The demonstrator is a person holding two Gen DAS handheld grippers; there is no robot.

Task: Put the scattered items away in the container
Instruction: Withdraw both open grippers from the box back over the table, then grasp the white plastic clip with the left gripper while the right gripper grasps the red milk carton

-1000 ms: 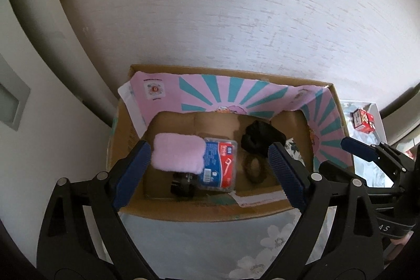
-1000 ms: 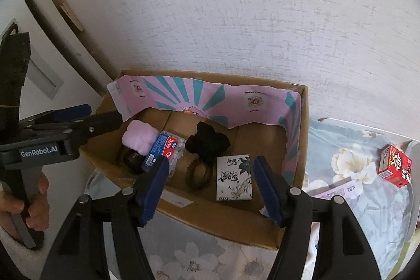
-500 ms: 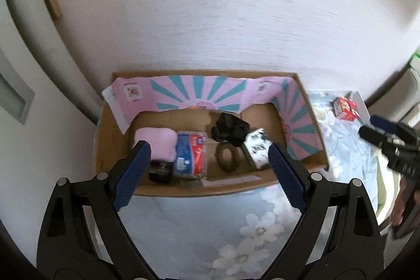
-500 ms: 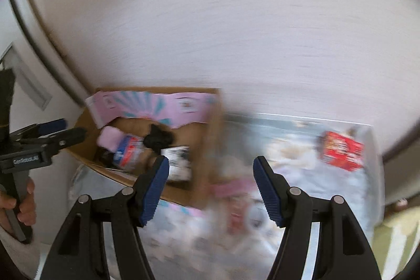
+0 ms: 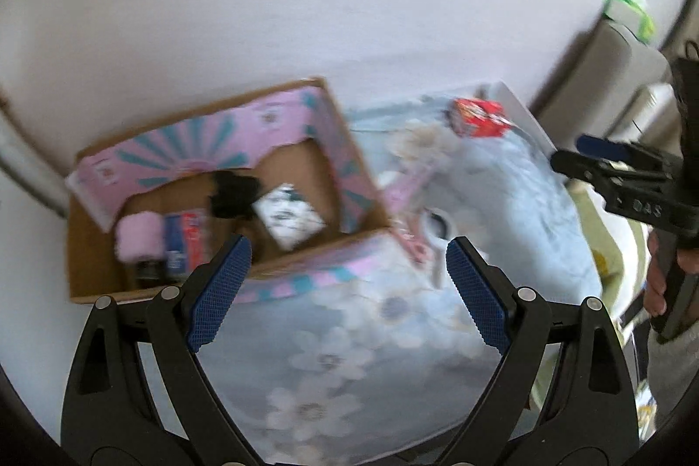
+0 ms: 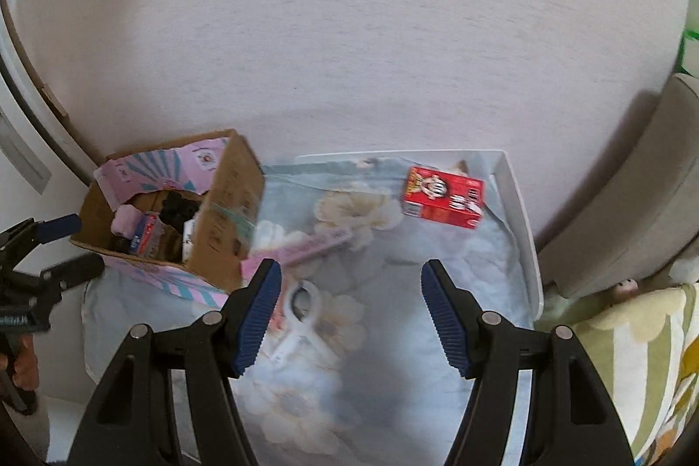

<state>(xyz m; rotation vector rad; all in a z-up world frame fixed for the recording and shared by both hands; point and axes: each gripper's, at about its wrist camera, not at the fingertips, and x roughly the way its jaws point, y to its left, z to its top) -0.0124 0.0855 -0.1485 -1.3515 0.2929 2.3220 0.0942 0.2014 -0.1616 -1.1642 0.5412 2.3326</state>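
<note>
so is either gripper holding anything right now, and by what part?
Nothing held. Left gripper and right gripper are both open and empty above the floral cloth; the white clip lies loose.

Brown corrugated cardboard box, matt, lined with glossy pink-and-teal printed paper. Pale blue floral cloth, soft and matt. Red printed cardboard carton, slightly glossy. White smooth plastic clip. Fuzzy pink plush item. Left gripper pads textured blue rubber; right gripper pads ribbed.
</note>
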